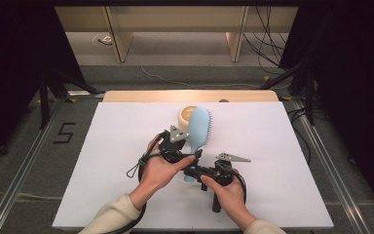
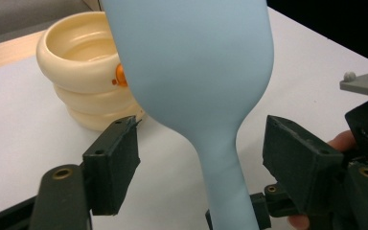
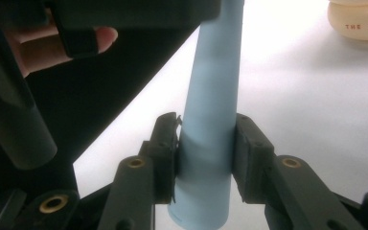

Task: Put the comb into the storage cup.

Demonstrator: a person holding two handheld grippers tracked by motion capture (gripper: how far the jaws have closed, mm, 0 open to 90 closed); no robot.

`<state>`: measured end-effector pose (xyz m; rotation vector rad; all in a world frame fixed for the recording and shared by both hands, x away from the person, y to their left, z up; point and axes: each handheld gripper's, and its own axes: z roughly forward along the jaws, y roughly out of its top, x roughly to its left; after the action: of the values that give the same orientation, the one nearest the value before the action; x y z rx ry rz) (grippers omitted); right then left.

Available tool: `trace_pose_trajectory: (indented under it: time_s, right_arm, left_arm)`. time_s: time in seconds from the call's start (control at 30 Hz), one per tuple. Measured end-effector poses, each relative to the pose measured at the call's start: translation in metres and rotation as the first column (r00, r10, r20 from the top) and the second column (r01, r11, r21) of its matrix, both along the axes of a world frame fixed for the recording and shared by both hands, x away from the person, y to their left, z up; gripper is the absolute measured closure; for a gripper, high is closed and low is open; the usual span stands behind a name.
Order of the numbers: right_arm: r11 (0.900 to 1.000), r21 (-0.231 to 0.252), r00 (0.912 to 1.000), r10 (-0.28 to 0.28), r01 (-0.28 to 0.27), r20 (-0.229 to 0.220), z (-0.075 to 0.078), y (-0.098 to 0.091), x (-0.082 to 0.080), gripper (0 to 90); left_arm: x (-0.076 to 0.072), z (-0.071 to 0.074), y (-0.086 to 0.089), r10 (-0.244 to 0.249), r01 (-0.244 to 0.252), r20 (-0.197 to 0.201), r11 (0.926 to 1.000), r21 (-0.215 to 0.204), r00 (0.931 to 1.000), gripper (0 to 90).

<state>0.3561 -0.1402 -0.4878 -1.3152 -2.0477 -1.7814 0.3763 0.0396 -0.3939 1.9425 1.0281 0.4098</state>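
Note:
A light blue hairbrush (image 1: 199, 127) is held off the white table surface (image 1: 272, 161), head pointing away from the person, back facing up. My right gripper (image 1: 191, 173) is shut on the end of its handle (image 3: 210, 158), with both pads pressed against it. My left gripper (image 1: 189, 148) is open. Its jaws stand on either side of the brush's narrow neck (image 2: 218, 158) with a gap on each side. A cream ribbed cup (image 1: 185, 115) stands upright just behind the brush head.
In the left gripper view the cream cup (image 2: 76, 62) sits close behind the brush, an orange mark on its side. The white surface has free room to the left and right. Its wooden far edge (image 1: 190, 95) lies behind the cup; cables trail from both grippers.

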Motion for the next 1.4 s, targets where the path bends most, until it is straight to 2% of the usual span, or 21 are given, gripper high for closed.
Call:
trace_pose_trajectory:
  time_s: [0.1, 0.2, 0.27, 0.43, 0.57, 0.67, 0.7, 0.77, 0.87, 1.0, 1.2, 1.4]
  right_arm:
    - [0.9999, 0.011, 1.0000, 0.003, -0.002, -0.008, 0.000, 0.000, 0.000, 65.8]
    - [0.9997, 0.022, 0.9999, 0.003, -0.003, -0.014, 0.000, 0.000, 0.000, 65.8]
    - [0.9995, 0.032, 0.9998, 0.008, -0.007, -0.019, 0.001, -0.001, 0.000, 65.8]
    - [0.9996, 0.027, 0.9997, 0.013, -0.012, -0.020, 0.000, 0.000, 0.000, 65.8]
    - [0.9994, 0.031, 0.9997, 0.015, -0.015, -0.018, 0.000, 0.000, 0.000, 65.8]
    - [0.9995, 0.028, 0.9998, 0.016, -0.015, -0.015, 0.000, 0.000, 0.000, 65.8]
    - [0.9995, 0.026, 0.9997, 0.020, -0.020, -0.009, 0.000, 0.000, 0.000, 65.8]
    - [0.9993, 0.024, 0.9996, 0.029, -0.029, -0.005, 0.002, 0.002, -0.002, 65.8]
    - [0.9992, 0.017, 0.9993, 0.036, -0.036, 0.006, 0.003, 0.003, -0.002, 65.8]
    - [0.9993, 0.018, 0.9994, 0.033, -0.033, 0.012, 0.003, 0.003, -0.002, 65.9]
    - [0.9992, 0.007, 0.9990, 0.040, -0.041, 0.020, 0.003, 0.004, -0.003, 65.8]
    - [0.9987, -0.010, 0.9982, 0.049, -0.049, 0.035, 0.004, 0.006, -0.005, 65.8]
  left_arm:
    - [0.004, 0.001, 0.003, 0.004, -0.005, -0.010, 0.9998, -0.019, 0.9999, 27.7]
    - [0.012, 0.002, 0.008, 0.007, -0.009, -0.032, 0.9975, -0.070, 0.9994, 27.4]
    - [0.018, 0.002, 0.011, -0.003, -0.005, -0.062, 0.9921, -0.126, 0.9981, 27.3]
    - [0.029, 0.009, 0.016, 0.000, -0.010, -0.056, 0.9835, -0.181, 0.9984, 25.9]
    - [0.036, 0.010, 0.019, -0.003, -0.016, -0.088, 0.9758, -0.218, 0.9961, 22.7]
    - [0.038, 0.009, 0.018, -0.007, -0.015, -0.098, 0.9762, -0.216, 0.9951, 17.6]
    - [0.039, 0.008, 0.018, -0.015, -0.004, -0.096, 0.9800, -0.199, 0.9953, 14.9]
    - [0.040, 0.007, 0.018, -0.018, 0.000, -0.096, 0.9817, -0.191, 0.9952, 12.9]
    - [0.041, 0.008, 0.016, 0.002, -0.017, -0.087, 0.9857, -0.168, 0.9962, 8.3]
    - [0.046, 0.012, 0.019, 0.004, -0.023, -0.093, 0.9779, -0.208, 0.9957, 5.9]
    - [0.052, 0.016, 0.020, 0.009, -0.036, -0.112, 0.9695, -0.242, 0.9937, 6.5]
    - [0.058, 0.017, 0.021, 0.017, -0.048, -0.124, 0.9657, -0.255, 0.9921, 8.4]
